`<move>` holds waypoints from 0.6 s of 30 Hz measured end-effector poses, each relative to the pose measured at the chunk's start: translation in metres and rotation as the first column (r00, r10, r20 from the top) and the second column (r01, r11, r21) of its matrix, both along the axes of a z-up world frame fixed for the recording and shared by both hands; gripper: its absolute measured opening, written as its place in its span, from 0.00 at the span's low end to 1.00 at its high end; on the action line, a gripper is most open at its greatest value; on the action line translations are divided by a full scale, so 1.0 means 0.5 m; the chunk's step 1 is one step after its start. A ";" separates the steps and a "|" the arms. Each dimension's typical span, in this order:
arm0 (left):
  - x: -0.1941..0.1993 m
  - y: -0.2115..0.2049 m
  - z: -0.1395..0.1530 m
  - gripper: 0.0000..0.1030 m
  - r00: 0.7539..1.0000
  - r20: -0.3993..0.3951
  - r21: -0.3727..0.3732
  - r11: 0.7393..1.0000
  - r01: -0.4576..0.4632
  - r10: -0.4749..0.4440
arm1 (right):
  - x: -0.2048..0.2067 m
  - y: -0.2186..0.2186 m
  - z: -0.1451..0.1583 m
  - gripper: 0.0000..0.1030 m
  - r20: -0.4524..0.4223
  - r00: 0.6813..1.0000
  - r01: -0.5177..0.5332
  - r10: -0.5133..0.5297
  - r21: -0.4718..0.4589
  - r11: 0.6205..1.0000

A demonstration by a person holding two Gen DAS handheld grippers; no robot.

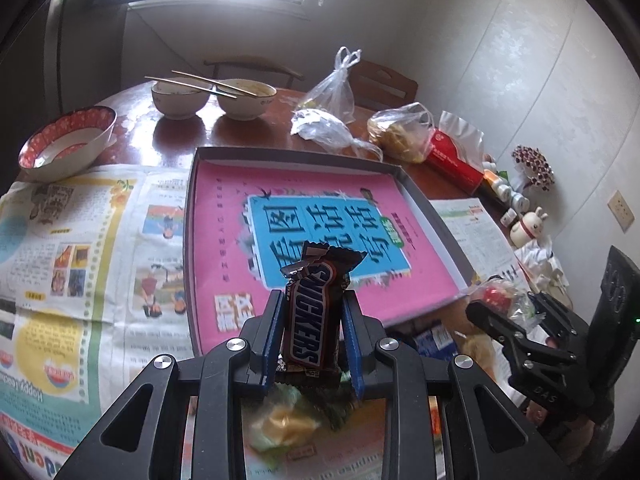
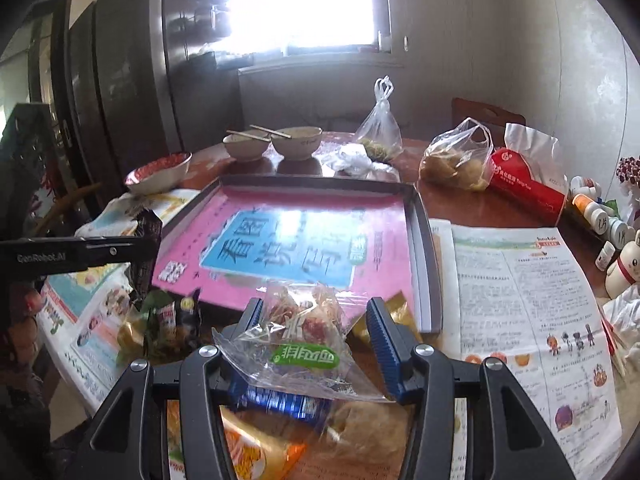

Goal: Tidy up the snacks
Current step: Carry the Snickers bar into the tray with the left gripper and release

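My left gripper (image 1: pixel 310 312) is shut on a brown Snickers bar (image 1: pixel 310 308), held upright above the near edge of a shallow grey box lid (image 1: pixel 436 216) lined with a pink book cover. My right gripper (image 2: pixel 316 320) holds a clear plastic snack packet (image 2: pixel 304 344) with a green label between its blue fingers, just in front of the same box lid (image 2: pixel 424 240). In the left wrist view the right gripper (image 1: pixel 508 312) shows at the right with the clear packet. A pile of loose snacks (image 2: pixel 256 416) lies under the right gripper.
Newspapers (image 1: pixel 80 248) cover the round wooden table. Two bowls with chopsticks (image 1: pixel 212 98) and a red bowl (image 1: pixel 66 142) stand at the back left. Plastic bags (image 2: pixel 456 160), a red tissue pack (image 2: pixel 528 188) and small bottles (image 2: pixel 600 216) sit at the back right.
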State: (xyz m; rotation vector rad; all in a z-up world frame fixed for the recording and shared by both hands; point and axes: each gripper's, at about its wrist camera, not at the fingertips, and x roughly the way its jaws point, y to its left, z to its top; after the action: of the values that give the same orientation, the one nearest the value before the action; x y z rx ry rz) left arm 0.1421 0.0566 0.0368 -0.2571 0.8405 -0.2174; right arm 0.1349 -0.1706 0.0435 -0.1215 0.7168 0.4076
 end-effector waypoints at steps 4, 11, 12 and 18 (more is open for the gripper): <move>0.024 -0.001 -0.003 0.28 1.000 -0.004 0.009 1.000 -0.006 0.006 | 0.024 0.021 0.004 0.51 0.000 1.000 -0.018 0.018 0.007 1.000; 0.061 -0.002 -0.014 0.28 1.000 -0.013 0.025 0.999 -0.025 0.026 | 0.071 0.067 -0.012 0.51 -0.022 0.999 -0.041 0.041 -0.002 0.999; 0.065 -0.002 -0.015 0.28 0.999 -0.013 0.028 0.999 -0.030 0.030 | 0.077 0.071 -0.016 0.51 -0.027 0.999 -0.044 0.044 -0.003 0.999; 0.089 -0.004 -0.033 0.28 0.999 -0.026 0.035 0.999 -0.040 0.041 | 0.104 0.087 -0.041 0.51 -0.060 0.998 -0.037 0.035 -0.020 0.999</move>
State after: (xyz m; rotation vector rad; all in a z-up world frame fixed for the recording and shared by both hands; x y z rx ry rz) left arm 0.1866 0.0544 0.0201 -0.2450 0.8637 -0.1622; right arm 0.1870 -0.1271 0.0230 -0.1431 0.7787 0.4397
